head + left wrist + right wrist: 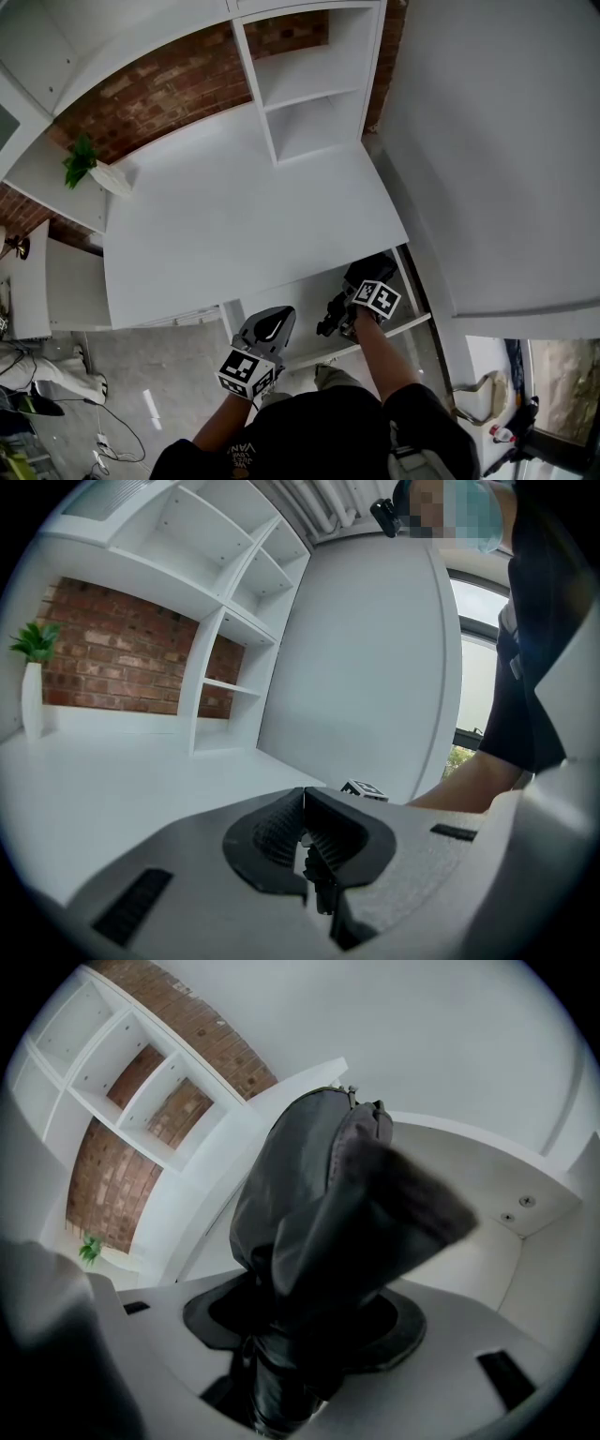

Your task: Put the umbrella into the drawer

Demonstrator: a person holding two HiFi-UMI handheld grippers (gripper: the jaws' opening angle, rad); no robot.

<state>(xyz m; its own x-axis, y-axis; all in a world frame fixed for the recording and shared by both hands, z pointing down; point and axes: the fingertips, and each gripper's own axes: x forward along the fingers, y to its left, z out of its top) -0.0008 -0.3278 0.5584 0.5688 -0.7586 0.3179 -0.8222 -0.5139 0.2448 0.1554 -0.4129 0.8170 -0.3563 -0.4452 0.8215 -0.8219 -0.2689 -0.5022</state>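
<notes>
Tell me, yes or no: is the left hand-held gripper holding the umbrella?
No, the left hand-held gripper has its jaws shut together on nothing, while the umbrella is clamped in the right hand-held gripper.

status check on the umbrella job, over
Left gripper shut, empty. Right gripper shut on the umbrella, at the open drawer, not yet released. No obstruction seen.
</notes>
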